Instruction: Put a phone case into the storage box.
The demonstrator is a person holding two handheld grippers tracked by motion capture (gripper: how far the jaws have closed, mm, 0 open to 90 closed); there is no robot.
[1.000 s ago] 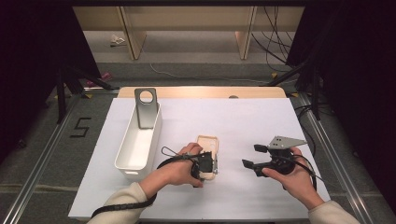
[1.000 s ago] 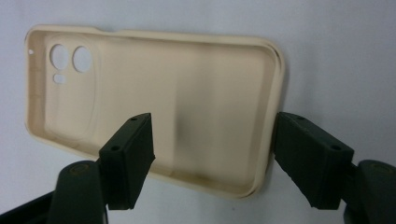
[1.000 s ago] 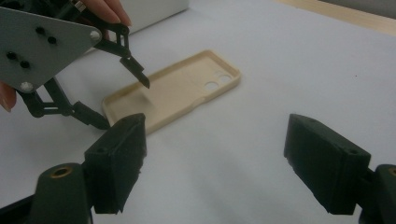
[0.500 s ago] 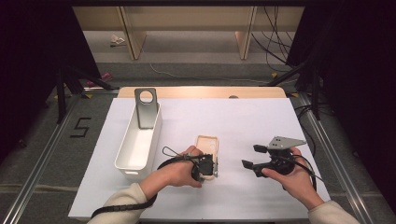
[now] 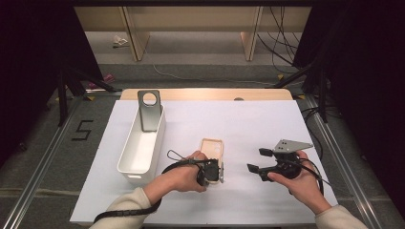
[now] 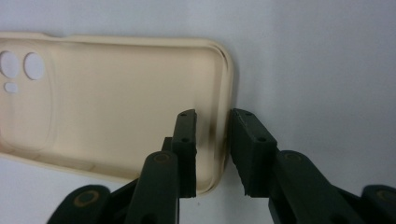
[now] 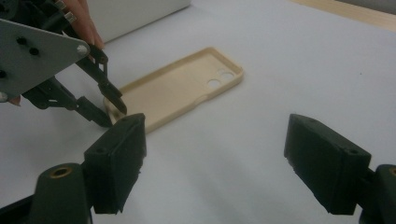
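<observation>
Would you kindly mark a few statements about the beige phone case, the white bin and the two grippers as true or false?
1. The beige rubbery phone case lies inside-up on the white table cover. True.
2. The left gripper has one jaw on each side of the case's end rim. True; its jaws have just been closing.
3. The right gripper holds the case. False: it stands open, off to the side.
4. The case lies in the white plastic bin. False: it lies beside it.

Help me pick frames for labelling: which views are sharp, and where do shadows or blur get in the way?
High view: evenly lit table, dark surroundings, phone case small but clear. Left gripper view: the fingertips are soft, with a dark shadow on the case's end wall between them. Right gripper view: near jaws blurred, case sharp.
</observation>
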